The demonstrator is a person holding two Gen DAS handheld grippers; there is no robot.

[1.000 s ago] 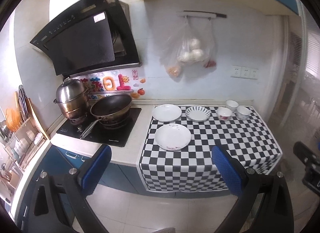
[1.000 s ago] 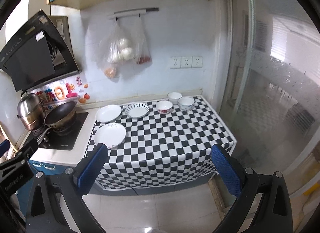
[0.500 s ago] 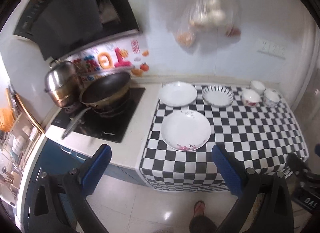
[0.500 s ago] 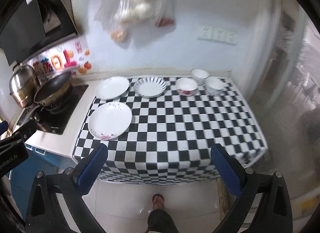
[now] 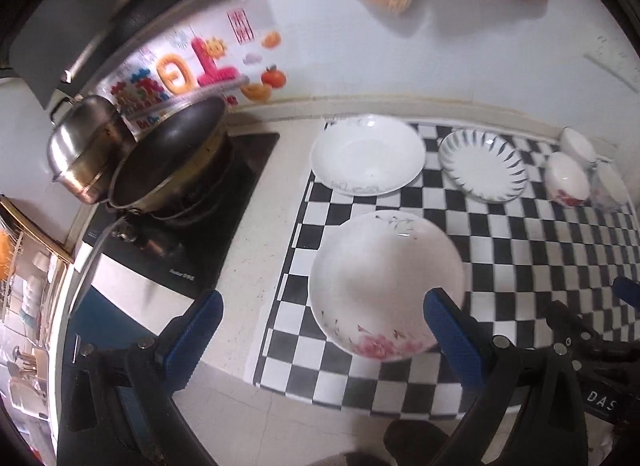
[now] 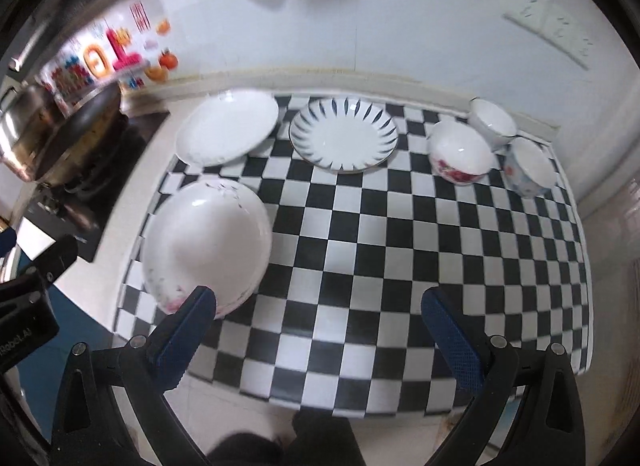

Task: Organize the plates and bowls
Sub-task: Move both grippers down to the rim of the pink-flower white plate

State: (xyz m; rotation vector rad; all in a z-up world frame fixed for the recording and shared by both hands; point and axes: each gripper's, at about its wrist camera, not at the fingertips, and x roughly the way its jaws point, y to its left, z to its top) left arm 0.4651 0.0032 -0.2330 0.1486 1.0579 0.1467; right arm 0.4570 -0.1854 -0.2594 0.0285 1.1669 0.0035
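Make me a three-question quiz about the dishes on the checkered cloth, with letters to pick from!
1. Where is the striped plate?
A. Between the plain plate and the bowls
B. On the stove
C. Under the flower plate

2. How many bowls are on the cloth?
A. One
B. Three
C. Five

3. What are the left gripper and right gripper doing?
A. Both open, holding nothing
B. Left is shut on a plate
C. Right is shut on a bowl

Answers: 1 A, it sits in the back row with the plain plate on one side and the bowls on the other. 2 B, the red-flowered bowl, white bowl and blue-patterned bowl cluster at the far corner. 3 A, each gripper's blue fingers stand wide apart with nothing between.
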